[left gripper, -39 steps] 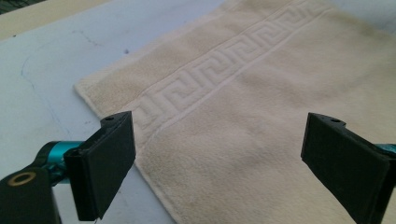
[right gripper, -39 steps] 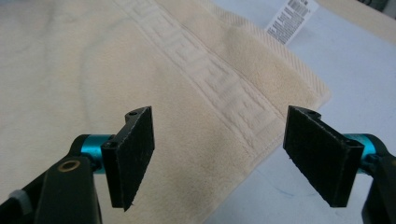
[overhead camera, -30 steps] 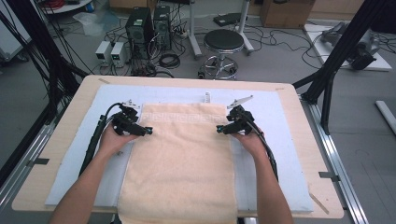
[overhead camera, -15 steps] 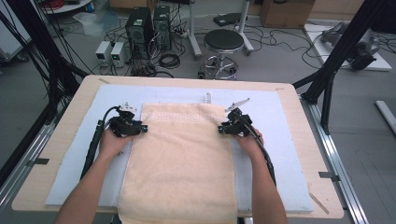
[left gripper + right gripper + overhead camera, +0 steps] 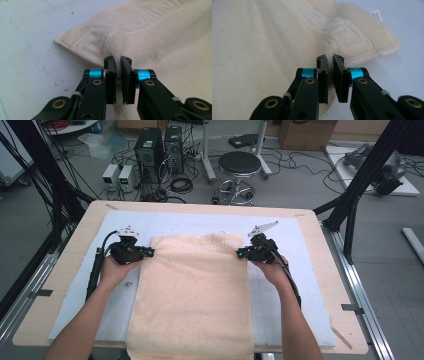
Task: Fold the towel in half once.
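Note:
A cream towel [image 5: 195,290] lies lengthwise on the pale mat, its near end hanging over the table's front edge. My left gripper [image 5: 150,252] is at the towel's left edge near the far corner, and my right gripper [image 5: 240,254] is at the right edge. In the left gripper view the jaws [image 5: 118,62] have just been closing and pinch a fold of the towel [image 5: 162,37] beside its patterned border. In the right gripper view the jaws [image 5: 330,60] have likewise just closed on the towel's hem [image 5: 362,42].
A pale blue-white mat [image 5: 200,222] covers the wooden table [image 5: 70,270]. Behind the table's far edge stand a round stool [image 5: 240,165], computer cases [image 5: 150,150] and floor cables. Black frame posts [image 5: 360,190] rise at both sides.
Both grippers went from open beside the towel's far corners to shut on its side edges. Both hands rose a little, bunching the cloth at the jaws.

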A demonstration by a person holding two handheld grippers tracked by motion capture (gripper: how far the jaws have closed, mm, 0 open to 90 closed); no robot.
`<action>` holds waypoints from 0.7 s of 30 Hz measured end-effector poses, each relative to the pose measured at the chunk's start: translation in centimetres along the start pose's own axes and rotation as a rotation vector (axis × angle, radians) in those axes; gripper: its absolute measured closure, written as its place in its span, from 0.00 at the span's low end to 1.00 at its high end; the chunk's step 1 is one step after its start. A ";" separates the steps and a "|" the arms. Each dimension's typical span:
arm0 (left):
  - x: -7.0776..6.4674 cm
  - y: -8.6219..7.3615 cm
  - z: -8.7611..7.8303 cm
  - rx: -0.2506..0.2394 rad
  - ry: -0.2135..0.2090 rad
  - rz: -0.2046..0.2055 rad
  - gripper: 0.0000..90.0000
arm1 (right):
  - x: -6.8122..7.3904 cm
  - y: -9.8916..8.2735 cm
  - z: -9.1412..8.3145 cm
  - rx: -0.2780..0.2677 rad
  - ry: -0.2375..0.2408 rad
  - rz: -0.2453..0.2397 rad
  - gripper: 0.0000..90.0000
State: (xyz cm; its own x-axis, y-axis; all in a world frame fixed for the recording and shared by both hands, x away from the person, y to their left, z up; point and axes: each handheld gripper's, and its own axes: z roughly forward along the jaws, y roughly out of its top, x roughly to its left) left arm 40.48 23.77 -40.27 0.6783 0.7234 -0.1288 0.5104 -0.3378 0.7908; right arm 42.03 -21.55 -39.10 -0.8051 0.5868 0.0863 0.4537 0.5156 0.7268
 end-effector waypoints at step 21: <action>-8.2 -6.2 -9.2 -0.061 -0.146 0.196 0.92 | 10.4 -4.3 -8.4 -0.107 0.119 -0.179 0.91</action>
State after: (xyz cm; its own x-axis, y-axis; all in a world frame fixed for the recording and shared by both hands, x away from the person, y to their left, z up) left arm 26.92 25.50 -38.68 0.8324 0.5519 -0.0508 0.3317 -0.4227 0.8434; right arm 28.52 -22.93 -35.62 -0.9112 0.4113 0.0244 0.2619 0.5323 0.8050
